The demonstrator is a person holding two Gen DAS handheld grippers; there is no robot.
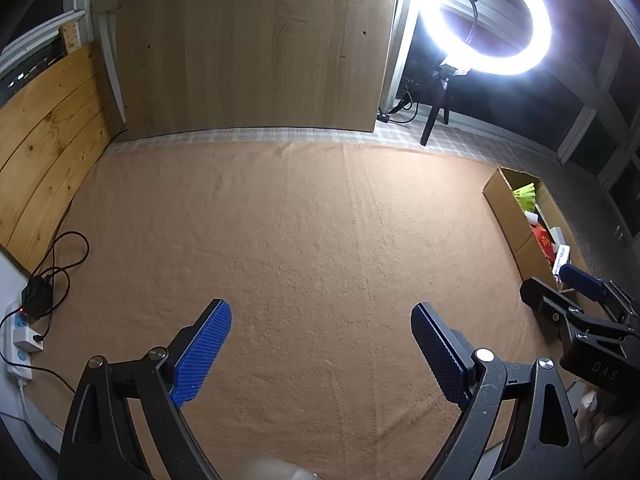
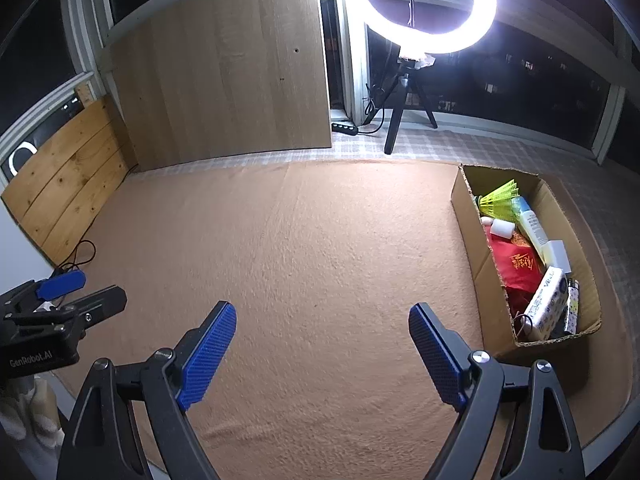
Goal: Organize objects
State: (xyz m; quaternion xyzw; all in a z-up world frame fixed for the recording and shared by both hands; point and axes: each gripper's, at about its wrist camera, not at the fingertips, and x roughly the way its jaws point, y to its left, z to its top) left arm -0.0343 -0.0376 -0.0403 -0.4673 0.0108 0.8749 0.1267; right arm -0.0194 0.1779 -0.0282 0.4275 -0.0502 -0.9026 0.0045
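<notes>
A cardboard box (image 2: 472,220) stands at the right edge of the tan cloth (image 2: 320,248). Inside it lie a yellow shuttlecock (image 2: 500,200), a white bottle (image 2: 532,228), a red packet (image 2: 516,264), a tissue pack (image 2: 548,304) and other small items. My right gripper (image 2: 322,320) hangs open over bare cloth, left of the box, with nothing between its blue pads. My left gripper (image 1: 322,322) is also open and empty over the cloth; it shows at the left edge of the right wrist view too (image 2: 80,292). The box (image 1: 508,216) sits far right in the left wrist view.
A lit ring light (image 2: 428,4) on a tripod stands behind the cloth. A large wood panel (image 2: 224,64) leans at the back, a pine board (image 2: 68,176) at the left. A power strip (image 1: 20,332) with cables lies at the left edge.
</notes>
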